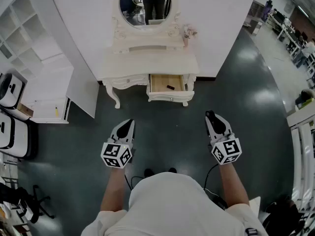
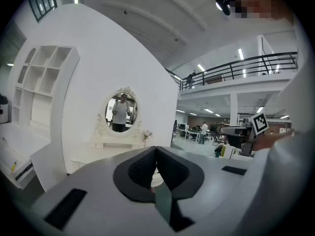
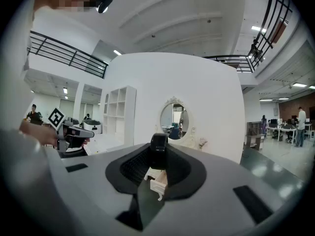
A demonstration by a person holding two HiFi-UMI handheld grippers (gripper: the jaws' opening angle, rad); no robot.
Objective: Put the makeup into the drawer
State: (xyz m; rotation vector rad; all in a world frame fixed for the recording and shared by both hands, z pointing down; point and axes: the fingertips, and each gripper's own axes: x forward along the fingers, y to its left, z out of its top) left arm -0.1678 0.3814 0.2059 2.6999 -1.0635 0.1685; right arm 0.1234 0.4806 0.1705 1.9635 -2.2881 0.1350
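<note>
Grips black makeup (image 3: pixel 158 150) in right hand-held gripper (image 1: pixel 210 115), aimed at the open drawer (image 1: pixel 166 97) of the desk (image 1: pixel 147 63) well ahead, likely for dropping in; left hand-held gripper (image 1: pixel 129 122) clenched, empty.

Open drawer (image 1: pixel 160 82): small dark object (image 1: pixel 170 87) inside, too small to ID. Right gripper (image 3: pixel 158 145): clamped dark item (image 3: pixel 158 156), lower end hidden, kind unclear. Shelving (image 1: pixel 34 68) cut at L edge.

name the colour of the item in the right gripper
Black makeup item, best in the right gripper view.
</note>
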